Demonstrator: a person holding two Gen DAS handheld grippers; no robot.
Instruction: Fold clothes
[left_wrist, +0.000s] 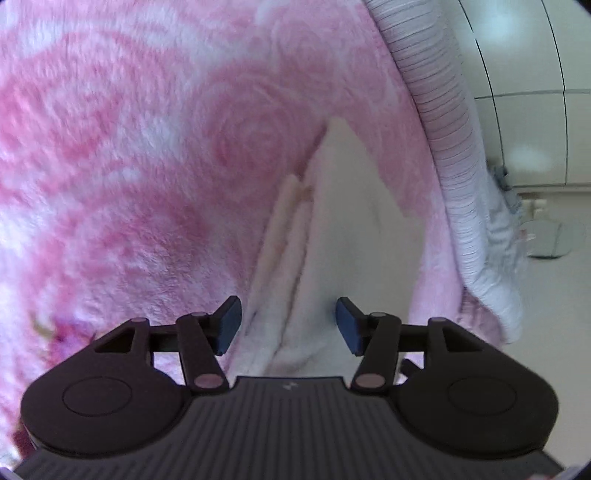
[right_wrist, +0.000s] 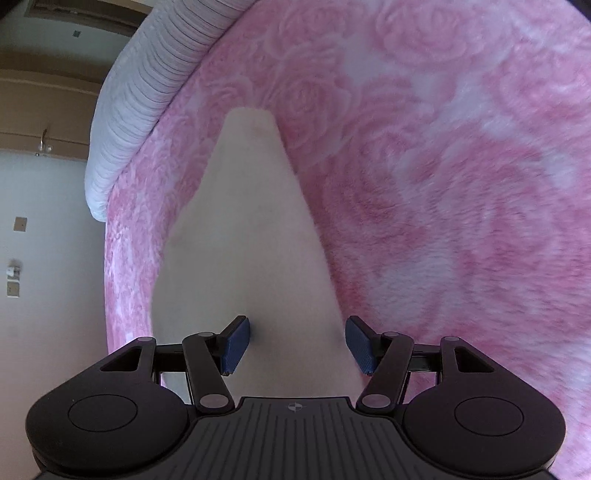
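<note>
surface: pink rose-patterned blanket (right_wrist: 461, 184) | on it: folded cream garment (right_wrist: 255, 240) | edge: striped white bedding (right_wrist: 147, 92)

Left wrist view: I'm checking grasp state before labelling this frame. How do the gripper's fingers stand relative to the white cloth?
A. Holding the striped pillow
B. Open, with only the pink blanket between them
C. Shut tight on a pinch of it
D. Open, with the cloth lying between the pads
D: the left gripper is open, its blue pads apart with the folded white cloth between them.
</note>
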